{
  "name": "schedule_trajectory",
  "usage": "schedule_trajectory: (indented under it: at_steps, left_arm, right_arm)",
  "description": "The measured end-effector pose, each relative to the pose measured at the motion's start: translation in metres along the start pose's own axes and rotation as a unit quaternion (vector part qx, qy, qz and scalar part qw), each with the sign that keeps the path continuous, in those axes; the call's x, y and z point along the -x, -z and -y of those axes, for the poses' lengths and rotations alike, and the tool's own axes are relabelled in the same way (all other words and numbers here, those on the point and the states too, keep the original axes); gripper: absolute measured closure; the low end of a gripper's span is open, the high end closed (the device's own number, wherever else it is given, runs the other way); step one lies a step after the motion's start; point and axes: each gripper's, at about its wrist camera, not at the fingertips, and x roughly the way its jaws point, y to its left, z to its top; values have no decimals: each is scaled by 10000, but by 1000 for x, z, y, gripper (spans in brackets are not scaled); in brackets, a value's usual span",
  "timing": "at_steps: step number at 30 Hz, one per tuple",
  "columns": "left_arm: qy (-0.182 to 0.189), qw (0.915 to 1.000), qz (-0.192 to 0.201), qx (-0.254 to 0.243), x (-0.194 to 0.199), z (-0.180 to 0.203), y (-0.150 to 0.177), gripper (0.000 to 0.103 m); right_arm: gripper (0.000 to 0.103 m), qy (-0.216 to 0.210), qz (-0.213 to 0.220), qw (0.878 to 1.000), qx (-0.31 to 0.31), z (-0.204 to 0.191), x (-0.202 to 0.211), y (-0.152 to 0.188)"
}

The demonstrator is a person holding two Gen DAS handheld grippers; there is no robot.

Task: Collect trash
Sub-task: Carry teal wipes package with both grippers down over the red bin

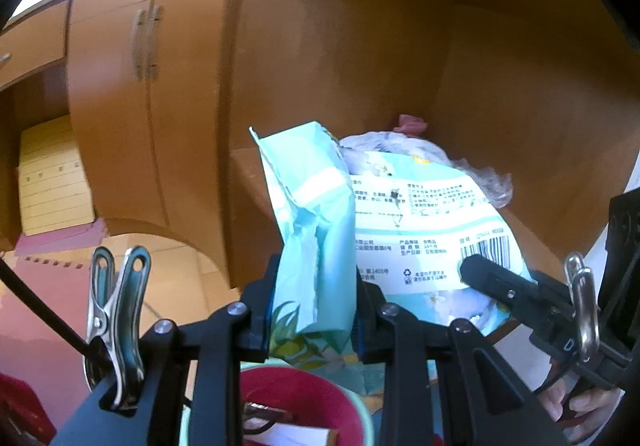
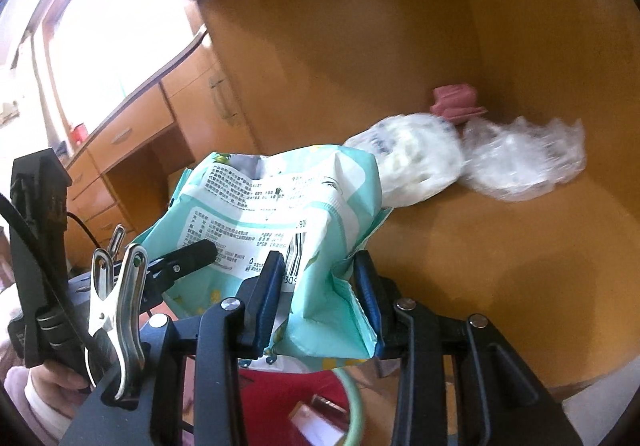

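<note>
A crumpled teal and white wipes packet [image 1: 420, 213] with a barcode hangs above a bin with a red liner [image 1: 304, 386] and a pale green rim [image 2: 356, 406]. My left gripper [image 1: 314, 310] is shut on the packet's folded left end. In the right wrist view my right gripper [image 2: 320, 286] pinches the same packet [image 2: 280, 205] near the barcode. Each wrist view also shows the other gripper's black fingertip lying against the packet: the right one [image 1: 480, 274] and the left one [image 2: 196, 250]. A hand holds a gripper handle at the lower edge of each view.
On the wooden surface behind the packet lie a white plastic bag [image 2: 416, 161], a clear crumpled bag [image 2: 520, 161] and a pink object [image 2: 456, 99] in the corner. Wooden cabinets [image 1: 120, 93] with handles stand to the left. The bin holds some small items.
</note>
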Motion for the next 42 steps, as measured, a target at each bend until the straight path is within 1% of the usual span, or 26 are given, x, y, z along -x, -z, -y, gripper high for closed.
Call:
schedule_trajectory:
  at_steps: [7, 10, 13, 17, 21, 27, 29, 31, 33, 36, 42]
  left_arm:
    - [-439, 9989, -146, 105, 29, -20, 22, 74]
    - [-675, 9975, -161, 143, 43, -28, 31, 74]
    - [-915, 9955, -205, 157, 58, -33, 40, 74]
    - [-1177, 9924, -280, 209, 73, -39, 47, 74]
    - [-1321, 9905, -281, 239, 94, -44, 52, 74]
    - [-1643, 9863, -52, 152, 133, -41, 52, 74]
    - [-1615, 9867, -11, 203, 140, -42, 52, 74]
    - [-1507, 9882, -32, 257, 142, -42, 56, 74]
    - [-1365, 9902, -75, 287, 139, -43, 60, 74]
    - [-1081, 9932, -252, 365, 121, -44, 70, 74]
    - [-832, 9931, -689, 447, 77, -47, 97, 74]
  right_arm:
    - [66, -439, -299, 9986, -81, -22, -12, 18]
    - [66, -677, -470, 9965, -156, -31, -18, 28]
    - [66, -878, -576, 9944, -93, -47, -20, 37]
    - [66, -989, -630, 9930, 102, -72, -21, 45]
    - [66, -1211, -683, 9903, -19, -82, -16, 54]
    - [66, -1563, -607, 9858, -51, -102, 0, 51]
    - [66, -1570, -533, 9861, 86, -111, 7, 49]
    - [66, -1479, -469, 9877, 215, -115, 15, 52]
    - [66, -1372, -514, 9890, 181, -113, 18, 56]
    - [66, -1164, -645, 9911, 71, -101, 16, 65]
    - [66, -652, -1035, 9924, 146, -86, -2, 85]
